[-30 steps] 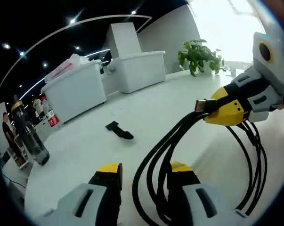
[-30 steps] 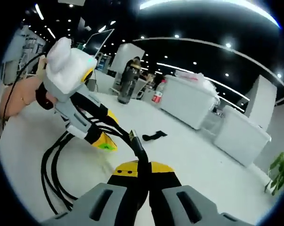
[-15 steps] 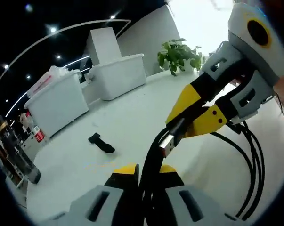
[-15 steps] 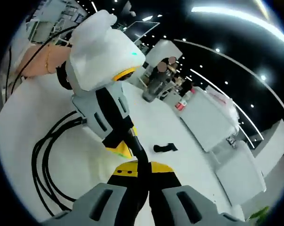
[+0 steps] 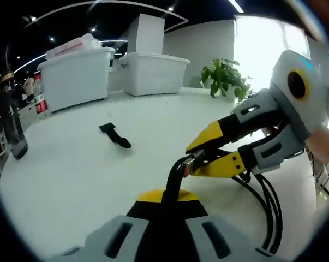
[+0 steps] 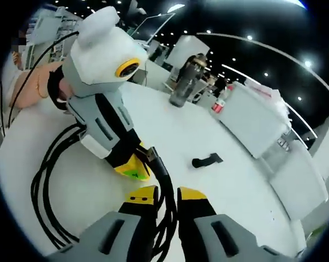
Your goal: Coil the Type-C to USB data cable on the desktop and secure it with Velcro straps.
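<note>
Yellow-tipped, the left gripper (image 5: 165, 197) is clamped on the gathered black cable (image 5: 175, 177); the right gripper (image 6: 160, 195) stands parted, strands running between its jaws. The cable's loops (image 6: 49, 185) hang springy and light toward seven o'clock over the white desktop (image 6: 99, 188). Best pinch the bundled strands, not the plug (image 5: 193, 161). The Velcro strap (image 6: 207, 161) lies apart at two o'clock; a bottle (image 6: 187, 82) and bins (image 5: 77, 73) stand well clear.
</note>
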